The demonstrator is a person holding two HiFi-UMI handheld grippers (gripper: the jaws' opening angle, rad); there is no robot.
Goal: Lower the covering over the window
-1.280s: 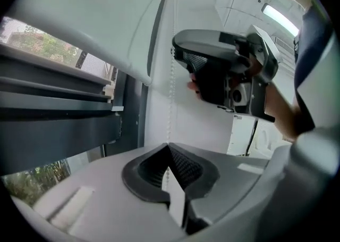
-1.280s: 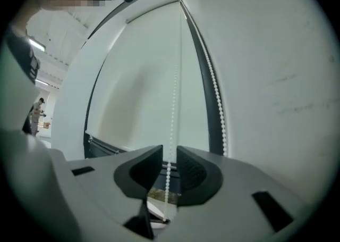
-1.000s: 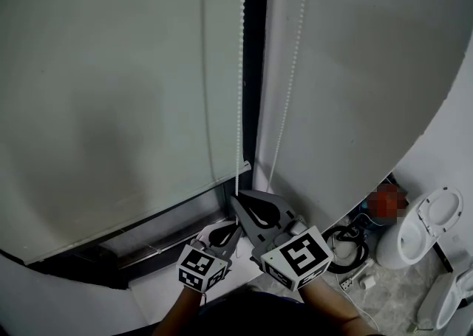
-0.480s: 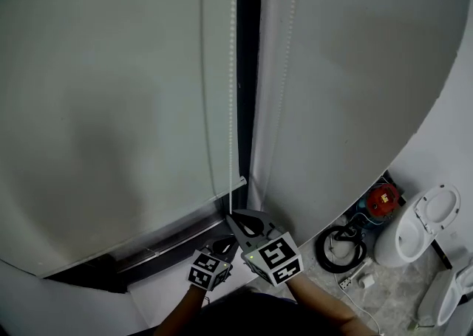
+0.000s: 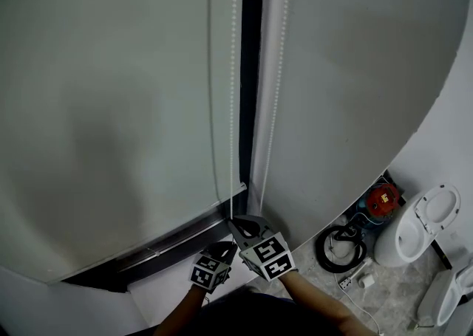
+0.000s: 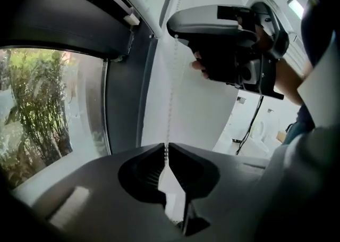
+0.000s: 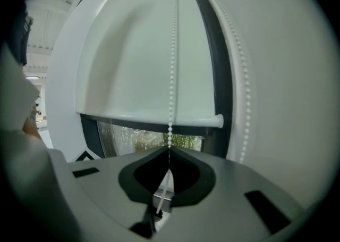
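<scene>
left blind (image 5: 111, 105) and right blind (image 5: 355, 91) hang side by side, frame post (image 5: 253, 46) between them, bead chain (image 5: 233, 105) just left of the post; hose coil (image 5: 325, 243) and toilet (image 5: 414, 231) on the floor (image 5: 384, 299) off right

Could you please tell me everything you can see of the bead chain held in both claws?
The bead chain is a string of small white beads, plastic by the look, hanging taut and nearly vertical before the roller blind, beside the dark frame strip. The right claw is shut on it higher up; the left claw, its jaws just eased open slightly, pinches it right below, a short straight stretch between them. Its top is out of view.
</scene>
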